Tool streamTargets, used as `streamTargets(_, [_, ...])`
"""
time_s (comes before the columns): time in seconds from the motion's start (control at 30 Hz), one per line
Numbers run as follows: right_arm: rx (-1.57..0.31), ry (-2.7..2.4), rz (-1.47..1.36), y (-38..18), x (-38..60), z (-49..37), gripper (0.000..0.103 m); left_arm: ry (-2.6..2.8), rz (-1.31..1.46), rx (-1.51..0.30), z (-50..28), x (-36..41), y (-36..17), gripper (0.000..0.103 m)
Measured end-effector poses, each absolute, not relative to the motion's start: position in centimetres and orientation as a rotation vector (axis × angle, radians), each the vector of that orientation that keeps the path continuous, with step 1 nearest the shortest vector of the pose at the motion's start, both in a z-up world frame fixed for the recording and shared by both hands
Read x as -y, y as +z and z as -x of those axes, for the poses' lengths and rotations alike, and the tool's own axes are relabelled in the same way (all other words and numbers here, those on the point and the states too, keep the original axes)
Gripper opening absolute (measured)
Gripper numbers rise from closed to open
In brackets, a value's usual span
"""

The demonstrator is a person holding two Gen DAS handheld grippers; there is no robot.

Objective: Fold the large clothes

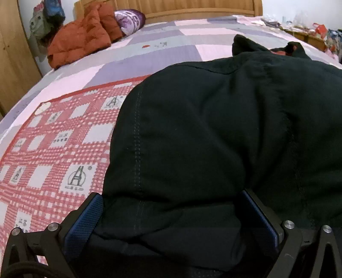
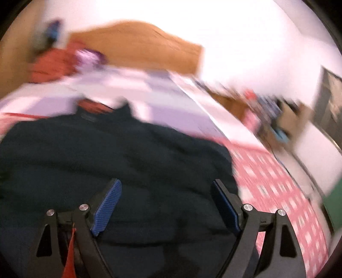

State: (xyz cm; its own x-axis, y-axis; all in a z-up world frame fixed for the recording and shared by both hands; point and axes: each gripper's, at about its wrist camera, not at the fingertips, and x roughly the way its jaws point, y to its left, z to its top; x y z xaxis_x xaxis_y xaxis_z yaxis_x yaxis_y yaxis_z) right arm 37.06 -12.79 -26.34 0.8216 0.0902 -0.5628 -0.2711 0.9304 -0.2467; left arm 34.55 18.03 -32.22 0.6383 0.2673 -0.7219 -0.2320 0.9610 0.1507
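Note:
A large black garment [image 1: 213, 117] lies spread on a red checked blanket [image 1: 53, 149] on the bed, its collar with a red lining [image 1: 277, 52] at the far end. My left gripper [image 1: 171, 192] is at the garment's near edge. Its jaws stand wide, and a thick folded layer of black cloth lies between the blue pads [image 1: 85, 218] without being squeezed. In the blurred right wrist view my right gripper [image 2: 166, 181] hangs open above the black garment [image 2: 106, 149], nothing between its fingers. The checked blanket [image 2: 267, 181] shows to its right.
The bed has a lilac and pink patchwork sheet [image 1: 160, 53] and a wooden headboard [image 1: 192, 6]. An orange padded jacket [image 1: 81, 38] and a purple pillow [image 1: 130, 21] lie at the far left corner. A wooden wardrobe [image 1: 12, 64] stands left, and cluttered furniture [image 1: 310, 32] right.

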Motion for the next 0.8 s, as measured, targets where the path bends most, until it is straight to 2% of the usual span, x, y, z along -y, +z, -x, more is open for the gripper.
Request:
streamTargets(0.13, [-0.679,0.369,0.417,-27.7,5.0,-37.0,0.088,0.283,-0.041,-0.832,-34.1,-17.8,-32.3,0.103])
streamTargets(0.2, [-0.725,0.339,0.43,-28.7,4.6,-37.9,0.088,0.282,-0.038,-0.832,-34.2,-17.7,-32.3,0.103])
streamTargets(0.3, [-0.848,0.192,0.33,-30.7,10.8,-40.0,0.088,0.276,-0.035,-0.83,-34.0,-17.6,-32.3,0.103])
streamTargets(0.37, [-0.863,0.12,0.255,-31.3,16.9,-40.3,0.087,0.266,-0.034,-0.825,-33.9,-17.5,-32.3,0.103])
streamTargets(0.4, [-0.89,0.086,0.259,-31.7,18.6,-40.4,0.096,0.268,-0.038,-0.825,-33.9,-17.4,-32.3,0.103])
streamTargets(0.5, [-0.997,0.135,0.095,-32.6,22.9,-40.8,0.099,0.267,-0.04,-0.824,-33.9,-17.3,-32.4,0.103])
streamTargets(0.7, [-0.901,0.035,0.232,-30.8,20.7,-38.5,0.099,0.258,-0.024,-0.85,-34.1,-17.5,-32.1,0.103])
streamTargets(0.8, [-0.837,0.12,0.225,-28.8,20.6,-35.3,0.099,0.268,0.006,-0.886,-32.9,-17.3,-30.4,0.103])
